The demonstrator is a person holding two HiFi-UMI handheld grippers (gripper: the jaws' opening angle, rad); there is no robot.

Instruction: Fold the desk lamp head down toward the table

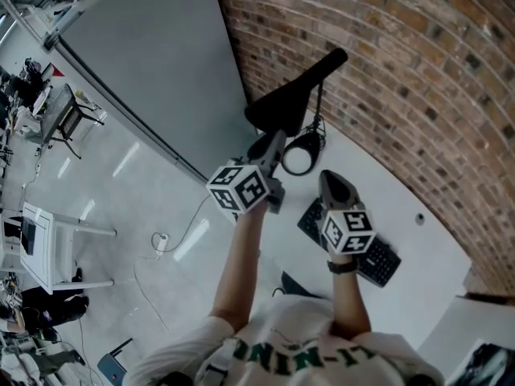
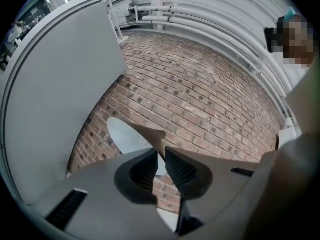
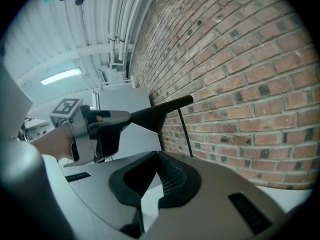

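The black desk lamp stands at the brick wall, its long flat head (image 1: 294, 95) raised and slanting, its thin stem (image 3: 185, 134) running down to a ring (image 1: 302, 155) on the white table. My left gripper (image 1: 269, 139) is shut on the lower, wide end of the head. In the left gripper view the head's thin edge (image 2: 142, 134) sits pinched between the pads of that gripper (image 2: 159, 156). The right gripper view shows the same grip (image 3: 122, 119) on the head (image 3: 160, 113). My right gripper (image 1: 331, 179) hovers over the keyboard, jaws (image 3: 156, 159) shut on nothing.
A black keyboard (image 1: 378, 260) lies on the white table (image 1: 418, 207) under the right gripper. The brick wall (image 1: 402, 55) runs close behind the lamp. A grey partition panel (image 1: 161, 55) stands to the left, with floor and cables below it.
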